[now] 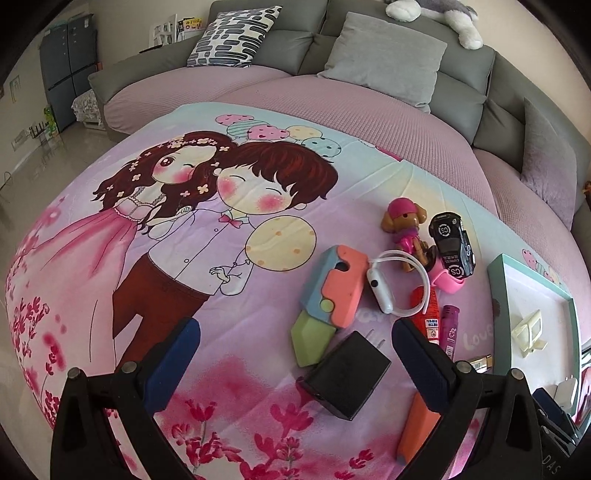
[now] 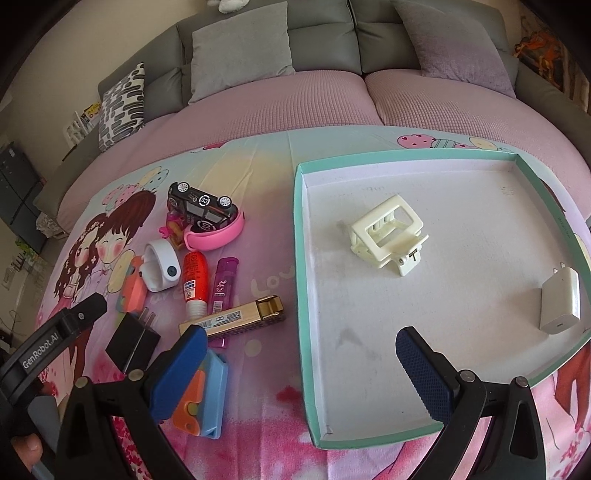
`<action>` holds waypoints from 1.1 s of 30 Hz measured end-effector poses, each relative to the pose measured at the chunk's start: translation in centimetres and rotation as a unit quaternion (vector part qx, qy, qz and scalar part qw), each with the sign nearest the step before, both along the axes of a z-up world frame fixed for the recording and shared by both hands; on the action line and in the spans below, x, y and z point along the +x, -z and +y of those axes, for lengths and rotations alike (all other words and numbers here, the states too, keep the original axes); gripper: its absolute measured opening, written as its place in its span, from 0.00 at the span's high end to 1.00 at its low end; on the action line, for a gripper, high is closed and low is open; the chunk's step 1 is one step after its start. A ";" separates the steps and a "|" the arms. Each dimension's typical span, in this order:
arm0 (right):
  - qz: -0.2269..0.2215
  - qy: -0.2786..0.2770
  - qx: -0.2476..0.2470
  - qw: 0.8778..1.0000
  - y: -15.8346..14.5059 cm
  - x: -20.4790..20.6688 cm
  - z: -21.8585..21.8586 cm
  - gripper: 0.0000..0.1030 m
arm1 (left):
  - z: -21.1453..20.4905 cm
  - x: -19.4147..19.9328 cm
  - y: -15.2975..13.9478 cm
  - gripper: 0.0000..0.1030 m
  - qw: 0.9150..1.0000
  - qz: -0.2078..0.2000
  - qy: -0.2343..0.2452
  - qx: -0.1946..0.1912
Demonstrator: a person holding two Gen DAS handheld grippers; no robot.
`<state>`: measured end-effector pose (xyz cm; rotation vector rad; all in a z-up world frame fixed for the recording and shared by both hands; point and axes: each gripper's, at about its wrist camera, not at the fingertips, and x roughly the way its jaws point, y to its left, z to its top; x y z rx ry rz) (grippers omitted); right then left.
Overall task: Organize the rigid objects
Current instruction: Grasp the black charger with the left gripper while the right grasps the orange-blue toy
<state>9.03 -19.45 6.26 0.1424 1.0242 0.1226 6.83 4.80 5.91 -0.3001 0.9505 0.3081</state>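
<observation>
My left gripper [image 1: 295, 336] is open, its jaws wide around a black charger [image 1: 345, 382] on the cartoon sheet. Beside it lie a coral and blue toy block [image 1: 332, 286], a white watch [image 1: 384, 291], a toy dog [image 1: 404, 225], a black toy car [image 1: 450, 242], a red tube [image 1: 428, 314] and a purple lighter [image 1: 450, 325]. My right gripper [image 2: 301, 347] is open and empty over the near edge of a teal-rimmed tray [image 2: 301, 280]. The tray holds a cream hair claw [image 2: 388, 232] and a white charger [image 2: 559, 304]. A gold lighter [image 2: 236, 317] lies left of the tray.
A grey sofa [image 2: 321, 33] with cushions runs behind the pink cover. A blue and orange folding toy [image 2: 207, 398] lies under my right gripper's left finger. The left gripper's body [image 2: 55, 332] shows at the left of the right wrist view. A pink band [image 2: 225, 230] holds the car.
</observation>
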 end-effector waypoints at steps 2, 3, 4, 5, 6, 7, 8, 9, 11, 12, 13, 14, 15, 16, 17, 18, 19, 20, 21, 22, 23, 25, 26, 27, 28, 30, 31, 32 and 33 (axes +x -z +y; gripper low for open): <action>0.000 -0.001 -0.004 1.000 0.1 0.0 0.3 0.00 | 0.5 0.0 0.3 0.00 1.000 0.004 0.003 -0.005; 0.000 -0.001 -0.005 1.000 0.1 0.0 0.4 0.00 | 0.7 0.1 0.5 0.00 1.000 0.008 0.007 -0.007; 0.000 -0.002 -0.004 1.000 0.0 0.0 0.6 0.00 | 0.8 0.1 0.7 0.00 1.000 0.012 0.011 -0.008; -0.001 -0.004 -0.002 1.000 -0.1 -0.1 0.7 0.00 | 0.9 0.2 1.0 0.00 1.000 0.016 0.016 -0.011; -0.002 -0.006 0.001 1.000 -0.2 -0.2 0.9 0.00 | 1.0 0.3 1.2 0.00 0.999 0.020 0.023 -0.014; -0.003 -0.009 0.003 1.000 -0.3 -0.3 1.2 0.00 | 1.0 0.3 1.4 0.00 0.999 0.024 0.030 -0.018; -0.005 -0.013 0.003 1.000 -0.5 -0.5 1.5 0.00 | 0.9 0.4 1.6 0.00 0.999 0.026 0.037 -0.020; -0.009 -0.019 0.001 1.000 -0.7 -0.7 1.8 0.00 | 0.9 0.5 1.7 0.00 0.998 0.030 0.044 -0.020; -0.013 -0.033 -0.007 0.999 -0.9 -0.9 2.6 0.00 | 0.6 0.6 1.8 0.00 0.998 0.034 0.053 -0.014; -0.012 -0.039 -0.011 0.999 -0.9 -1.1 2.9 0.00 | 0.5 0.6 1.9 0.00 0.998 0.036 0.058 -0.013; -0.010 -0.042 -0.012 0.999 -0.8 -1.3 3.1 0.00 | 0.4 0.7 2.0 0.00 0.997 0.038 0.063 -0.016; -0.009 -0.044 -0.012 0.999 -0.8 -1.4 3.2 0.00 | 0.4 0.7 2.1 0.00 0.997 0.040 0.068 -0.019; -0.008 -0.047 -0.011 0.999 -0.8 -1.6 3.4 0.00 | 0.4 0.7 2.1 0.00 0.996 0.042 0.071 -0.020; -0.008 -0.051 -0.011 0.999 -0.7 -1.8 3.6 0.00 | 0.3 0.7 2.2 0.00 0.996 0.045 0.075 -0.019; -0.009 -0.055 -0.013 0.998 -0.7 -1.9 3.8 0.00 | 0.2 0.8 2.3 0.00 0.996 0.048 0.078 -0.018; -0.009 -0.060 -0.016 0.998 -0.7 -2.1 4.1 0.00 | 0.2 0.8 2.3 0.00 0.995 0.050 0.082 -0.018; -0.009 -0.065 -0.021 0.998 -0.6 -2.2 4.4 0.00 | 0.2 0.8 2.4 0.00 0.995 0.052 0.084 -0.020; -0.007 -0.070 -0.024 0.997 -0.4 -2.3 4.7 0.02 | 0.2 0.8 2.5 0.00 0.995 0.055 0.085 -0.024; -0.005 -0.073 -0.026 0.997 -0.2 -2.3 4.9 0.03 | 0.3 0.9 2.6 0.00 0.994 0.059 0.085 -0.028; -0.001 -0.076 -0.027 0.997 0.0 -2.4 5.2 0.04 | 0.4 0.9 2.7 0.00 0.994 0.059 0.086 -0.030; 0.003 -0.080 -0.028 0.996 0.2 -2.5 5.5 0.05 | 0.4 0.9 2.8 0.00 0.994 0.061 0.087 -0.031; 0.001 -0.089 -0.044 0.995 0.4 -2.8 6.1 0.07 | 0.6 0.9 3.0 0.00 0.994 0.063 0.088 -0.029; 0.002 -0.095 -0.041 0.995 0.4 -2.9 6.4 0.09 | 0.7 0.9 3.0 0.00 0.994 0.063 0.088 -0.031; 0.004 -0.099 -0.035 0.994 0.5 -2.9 6.5 0.10 | 0.7 0.9 3.0 0.00 0.993 0.064 0.089 -0.033; 0.004 -0.101 -0.033 0.994 0.5 -3.0 6.6 0.12 | 0.7 0.9 3.1 0.00 0.993 0.063 0.091 -0.033; 0.004 -0.108 -0.039 0.993 0.5 -3.1 7.0 0.14 | 0.7 0.9 3.1 0.00 0.993 0.063 0.096 -0.033; 0.006 -0.110 -0.040 0.993 0.7 -3.1 7.1 0.15 | 0.6 1.0 3.1 0.00 0.993 0.062 0.099 -0.033; 0.009 -0.113 -0.040 0.993 0.8 -3.0 7.3 0.17 | 0.4 1.0 3.1 0.00 0.992 0.062 0.103 -0.034; 0.013 -0.114 -0.040 0.993 1.0 -3.0 7.4 0.17 | 0.3 1.1 3.2 0.00 0.992 0.063 0.107 -0.034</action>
